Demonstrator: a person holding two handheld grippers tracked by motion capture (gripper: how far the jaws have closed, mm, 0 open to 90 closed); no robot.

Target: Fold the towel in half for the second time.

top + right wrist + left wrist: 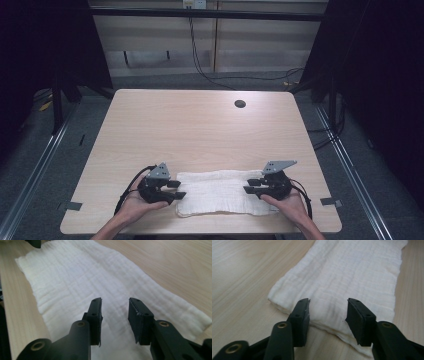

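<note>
A folded white cloth [223,192] lies flat near the front edge of a pale wooden worktop [200,130], its long side running left to right. A person's hands hold a black tool at each short end. The left tool [177,190] sits at the cloth's left end, jaws apart and grasping nothing — the right tool [250,185] sits over the right end, likewise spread. A small dark hole [240,104] marks the worktop's far side.
</note>
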